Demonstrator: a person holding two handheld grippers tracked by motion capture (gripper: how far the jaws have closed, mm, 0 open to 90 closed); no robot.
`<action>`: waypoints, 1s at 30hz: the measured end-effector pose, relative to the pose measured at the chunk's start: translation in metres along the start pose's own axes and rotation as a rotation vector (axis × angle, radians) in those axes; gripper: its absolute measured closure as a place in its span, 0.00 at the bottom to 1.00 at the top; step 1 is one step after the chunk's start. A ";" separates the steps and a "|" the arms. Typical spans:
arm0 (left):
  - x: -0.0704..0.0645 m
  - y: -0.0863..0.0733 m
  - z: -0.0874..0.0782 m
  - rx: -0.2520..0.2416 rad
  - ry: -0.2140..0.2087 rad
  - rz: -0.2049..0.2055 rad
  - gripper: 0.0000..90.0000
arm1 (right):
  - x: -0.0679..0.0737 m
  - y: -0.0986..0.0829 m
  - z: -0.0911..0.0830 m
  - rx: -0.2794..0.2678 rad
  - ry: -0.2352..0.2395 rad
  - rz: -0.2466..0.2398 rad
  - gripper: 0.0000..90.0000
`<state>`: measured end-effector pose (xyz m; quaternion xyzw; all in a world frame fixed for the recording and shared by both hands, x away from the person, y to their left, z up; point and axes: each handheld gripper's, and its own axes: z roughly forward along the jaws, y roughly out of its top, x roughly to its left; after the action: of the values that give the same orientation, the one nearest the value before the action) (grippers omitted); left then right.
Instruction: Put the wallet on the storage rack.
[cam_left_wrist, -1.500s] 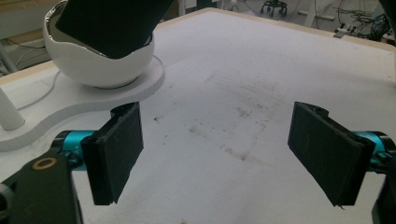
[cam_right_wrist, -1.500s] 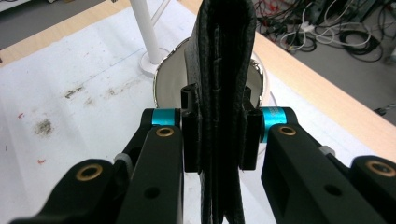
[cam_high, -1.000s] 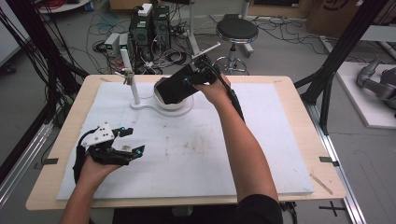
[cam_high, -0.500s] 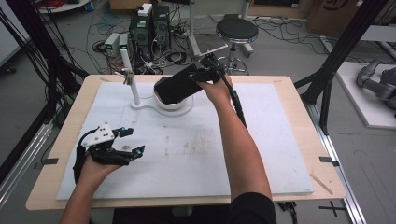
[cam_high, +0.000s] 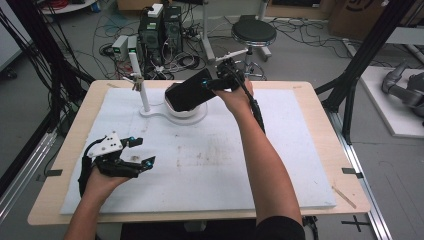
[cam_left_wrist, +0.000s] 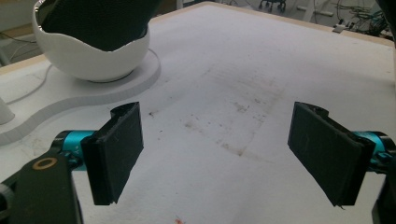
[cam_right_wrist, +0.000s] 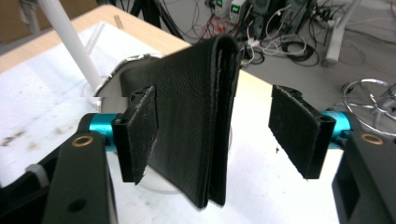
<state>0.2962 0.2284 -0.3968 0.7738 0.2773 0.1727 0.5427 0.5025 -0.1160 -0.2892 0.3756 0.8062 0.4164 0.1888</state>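
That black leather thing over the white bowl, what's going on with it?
A person works at a table with hand-held tongs in each hand. The right tongs are at a black folded wallet that leans into the white bowl. Their jaws stand open around it, so it isn't clamped. The left tongs wait open and empty over the white mat near the front left.

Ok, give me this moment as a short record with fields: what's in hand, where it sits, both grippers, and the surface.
item: black leather wallet, folded
item position: leaning in the white bowl, upper end sticking out over the rim
right gripper: jaws open on either side of the wallet, a clear gap at one jaw
left gripper: open, nothing between its jaws, low over the mat
bowl support: white stand with an upright post
surface: white mat, stained near the middle
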 end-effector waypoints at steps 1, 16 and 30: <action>0.000 0.000 0.000 0.004 0.002 0.004 0.20 | 0.000 0.000 0.000 0.000 0.000 0.000 0.37; -0.004 0.001 0.001 0.006 -0.003 0.006 0.20 | -0.002 -0.023 -0.085 -0.069 0.074 -0.026 0.22; -0.001 -0.003 0.002 0.017 0.014 -0.002 0.20 | 0.005 -0.082 -0.133 -0.165 0.150 -0.061 0.22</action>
<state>0.2957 0.2270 -0.3999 0.7770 0.2833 0.1753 0.5341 0.3806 -0.2135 -0.2783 0.3018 0.7921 0.5024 0.1707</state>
